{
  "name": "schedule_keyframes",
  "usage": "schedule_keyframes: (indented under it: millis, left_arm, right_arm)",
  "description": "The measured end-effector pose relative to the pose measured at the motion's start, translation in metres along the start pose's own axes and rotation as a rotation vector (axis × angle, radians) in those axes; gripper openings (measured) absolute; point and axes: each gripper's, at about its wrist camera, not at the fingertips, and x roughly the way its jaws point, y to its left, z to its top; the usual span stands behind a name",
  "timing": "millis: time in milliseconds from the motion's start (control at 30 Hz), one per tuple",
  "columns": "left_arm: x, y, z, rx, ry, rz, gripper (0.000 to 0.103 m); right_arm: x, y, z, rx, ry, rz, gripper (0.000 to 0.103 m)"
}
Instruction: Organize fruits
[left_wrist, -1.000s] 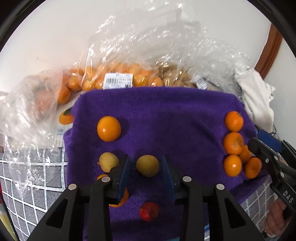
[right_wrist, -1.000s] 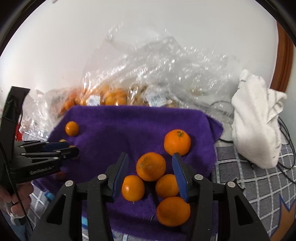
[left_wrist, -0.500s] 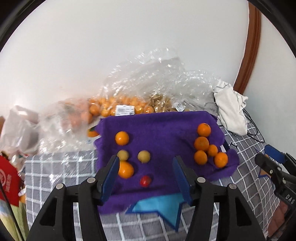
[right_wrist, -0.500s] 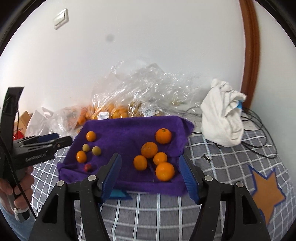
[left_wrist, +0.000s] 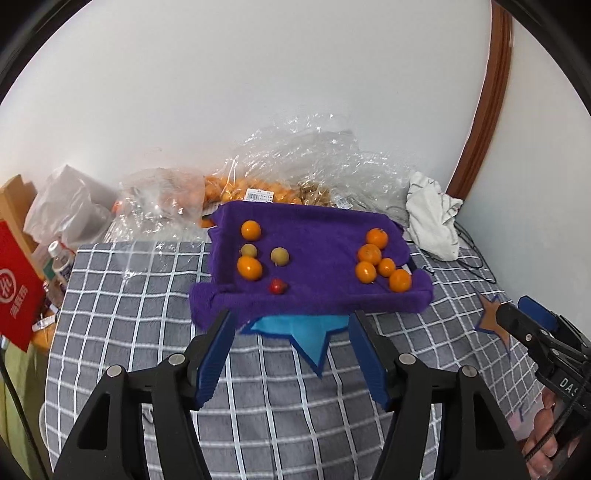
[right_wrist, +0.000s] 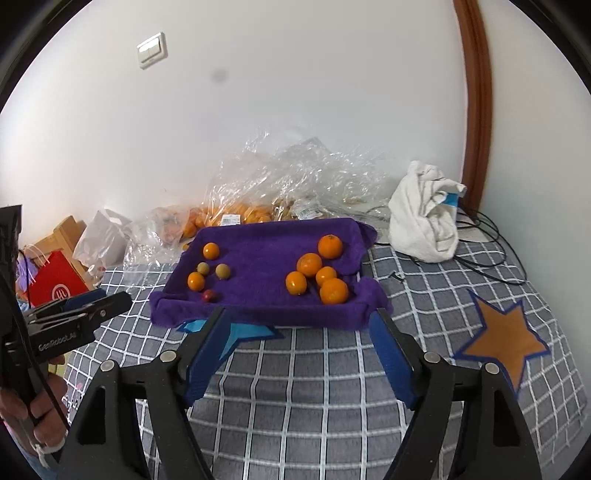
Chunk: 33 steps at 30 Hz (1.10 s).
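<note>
Right gripper (right_wrist: 297, 343) view only: light switch (right_wrist: 151, 50)

White wall (right_wrist: 295, 110), evenly lit; 1 light switch (right_wrist: 151, 50) upper left. Brown wooden door frame (right_wrist: 476, 99) at right. Grey blanket with white grid (right_wrist: 314, 369), 1 orange star patch (right_wrist: 504, 338). Cardboard box (right_wrist: 64, 230) and red bag (right_wrist: 55, 282) at left.

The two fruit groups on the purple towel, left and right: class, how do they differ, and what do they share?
The left group mixes kinds: two oranges, two yellow-green fruits and one small red fruit; the right group holds five oranges only. The left group is loosely spread, with gaps; the right group sits bunched closely. Both lie on the purple towel, five pieces each, untouched by either gripper.
</note>
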Motion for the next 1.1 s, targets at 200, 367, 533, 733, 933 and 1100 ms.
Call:
schedule_keyframes:
  millis: [200,367,533,733,933,1100]
  left_arm:
    - [-0.038,-0.006,-0.016,0.011,-0.054,0.001,0.065]
    - [-0.065,-0.007,-0.021,-0.009,-0.098,-0.025,0.068]
    - [-0.082,-0.015,-0.025,0.008,-0.13,-0.028,0.069]
    - [-0.088,-0.024,-0.029,0.027,-0.141,-0.019,0.069]
    - [-0.09,-0.029,-0.032,0.03,-0.15,-0.013,0.075]
    - [-0.087,-0.033,-0.034,0.036,-0.139,-0.008,0.075]
  right_arm:
    - [-0.033,-0.004,-0.017,0.032,-0.041,-0.044,0.098]
    - [-0.051,-0.007,-0.022,0.055,-0.049,-0.047,0.098]
    - [-0.059,-0.001,-0.027,0.03,-0.048,-0.057,0.098]
    - [-0.065,0.005,-0.032,0.0,-0.057,-0.079,0.099]
    - [-0.072,0.004,-0.035,-0.005,-0.063,-0.098,0.099]
    - [-0.075,0.002,-0.036,-0.001,-0.066,-0.102,0.099]
